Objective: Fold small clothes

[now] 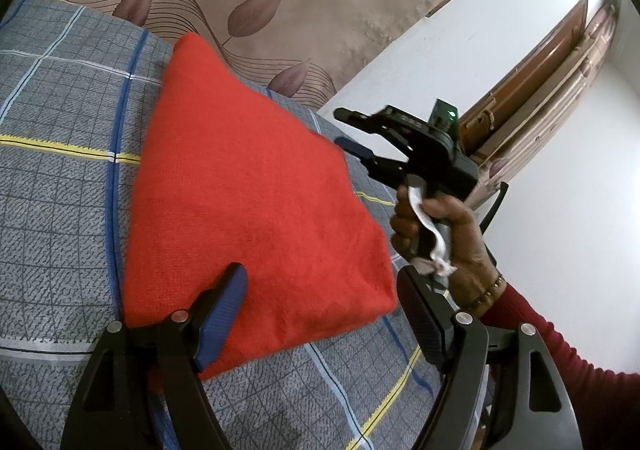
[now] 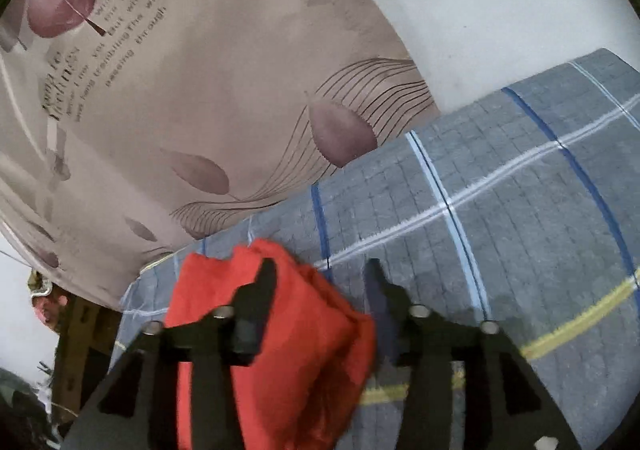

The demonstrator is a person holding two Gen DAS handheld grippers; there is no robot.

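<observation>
We see a red knitted garment (image 1: 248, 202), folded into a soft wedge, lying on the bed's grey checked sheet (image 1: 56, 178). Our left gripper (image 1: 320, 306) spreads wide around its near edge. Our right gripper (image 2: 320, 282) hangs agape over its far corner, gripping nothing.

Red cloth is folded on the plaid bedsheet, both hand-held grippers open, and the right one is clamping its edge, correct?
Not quite: the left wrist view shows the right hand-held gripper open beside the red cloth, clamping nothing. The cloth does lie folded on the plaid bedsheet, and the left hand-held gripper is open.
</observation>
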